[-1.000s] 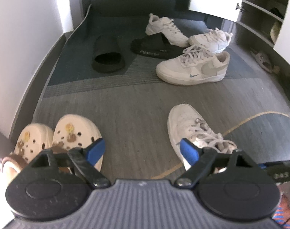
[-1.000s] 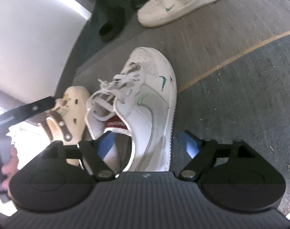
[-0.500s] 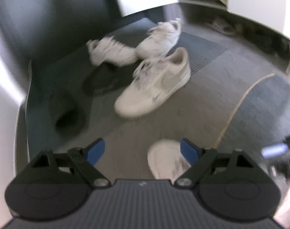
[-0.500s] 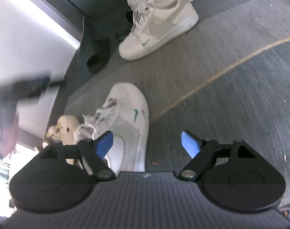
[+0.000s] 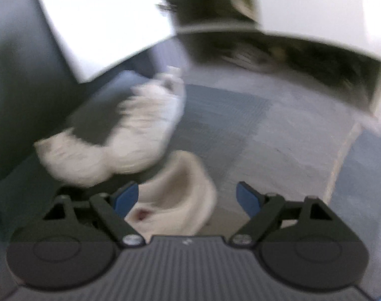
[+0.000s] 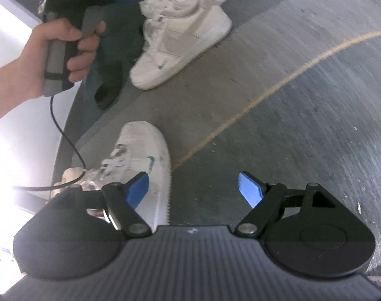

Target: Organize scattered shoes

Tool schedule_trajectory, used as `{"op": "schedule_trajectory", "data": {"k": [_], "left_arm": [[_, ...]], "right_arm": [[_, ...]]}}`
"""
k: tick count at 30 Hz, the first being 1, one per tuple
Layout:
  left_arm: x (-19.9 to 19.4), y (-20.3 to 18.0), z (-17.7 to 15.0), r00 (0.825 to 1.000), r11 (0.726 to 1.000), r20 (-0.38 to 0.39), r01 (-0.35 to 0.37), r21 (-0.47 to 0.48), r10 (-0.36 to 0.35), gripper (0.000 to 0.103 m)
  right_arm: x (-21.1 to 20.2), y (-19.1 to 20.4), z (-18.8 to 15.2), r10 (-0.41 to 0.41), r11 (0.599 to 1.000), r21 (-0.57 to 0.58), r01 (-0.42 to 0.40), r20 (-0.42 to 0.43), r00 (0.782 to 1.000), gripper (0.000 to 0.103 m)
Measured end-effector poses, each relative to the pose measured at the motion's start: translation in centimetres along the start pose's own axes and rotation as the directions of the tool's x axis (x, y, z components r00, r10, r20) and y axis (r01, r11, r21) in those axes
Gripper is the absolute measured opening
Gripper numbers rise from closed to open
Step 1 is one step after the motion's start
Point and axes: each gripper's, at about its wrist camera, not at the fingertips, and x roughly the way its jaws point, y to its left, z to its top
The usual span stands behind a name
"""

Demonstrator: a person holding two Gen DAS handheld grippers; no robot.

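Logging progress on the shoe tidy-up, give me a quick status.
Both jaws open, nothing held. Left gripper over a white sneaker, picture blurred. Right gripper beside the near sneaker. Cable trails across that shoe.

Home entryway. Evidence: grey carpet-tile floor (image 6: pixel 303 115) strewn with white sneakers (image 6: pixel 180 50), a black slide sandal (image 6: pixel 108 90) and a cream clog (image 6: pixel 70 175); open white shoe cabinet (image 5: pixel 215 25) with shelves along the floor's far edge.

the left wrist view is motion-blurred — white shoes (image 5: pixel 120 135) smear together, open cabinet (image 5: pixel 215 7) contents unreadable.
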Motion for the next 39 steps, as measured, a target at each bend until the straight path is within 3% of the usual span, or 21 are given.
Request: {"op": "schedule_trajectory", "data": {"k": [2,5,9,14,16,18,20,29,34,39], "left_arm": [[2.0,-1.3,0.1,1.0,0.999,-0.008,-0.013,0.033,0.013,0.086],[4.8,-1.8,0.8,0.999,0.999,-0.021,-0.038,-0.023,0.037,0.086],[8.7,-1.8,1.4,0.992,0.994,-0.102,-0.079,-0.077,0.07,0.07],[11.5,-0.7,1.4,0.988,0.984,-0.145,-0.075,-0.162,0.052,0.064],[12.0,0.2,1.3,0.988,0.979,-0.147,-0.072,-0.192,0.044,0.053],[12.2,0.7,1.0,0.987,0.98,-0.147,-0.085,-0.181,0.058,0.035],[12.4,1.3,0.8,0.989,0.981,-0.137,-0.075,-0.179,0.05,0.028],[9.1,1.8,0.6,0.991,0.973,-0.105,0.056,-0.226,-0.082,0.025],[5.0,-0.7,-0.4,0.984,0.975,-0.069,0.153,-0.163,-0.166,0.025],[1.0,-3.6,-1.0,0.965,0.962,-0.044,0.255,-0.093,-0.26,0.026]], "right_arm": [[0.2,-0.6,0.0,-0.013,1.0,0.011,0.013,-0.012,1.0,0.081],[0.8,-1.5,-0.1,-0.026,0.999,0.029,0.027,-0.047,0.999,0.081],[1.9,-2.3,0.3,-0.031,0.998,0.059,0.035,-0.071,0.997,0.081],[2.7,-2.9,0.9,-0.04,0.996,0.074,0.046,-0.085,0.996,0.081],[2.9,-3.1,1.0,-0.04,0.996,0.076,0.047,-0.097,0.995,0.081],[2.9,-3.5,1.0,-0.041,0.995,0.081,0.05,-0.103,0.994,0.081],[2.7,-3.7,1.2,-0.047,0.995,0.087,0.055,-0.096,0.994,0.081],[1.3,-4.2,1.7,-0.072,0.992,0.106,0.076,-0.041,0.997,0.081],[-0.5,-5.0,2.4,-0.108,0.987,0.12,0.105,0.016,0.994,0.081],[-2.6,-6.5,2.5,-0.156,0.977,0.162,0.142,0.079,0.984,0.081]]}}
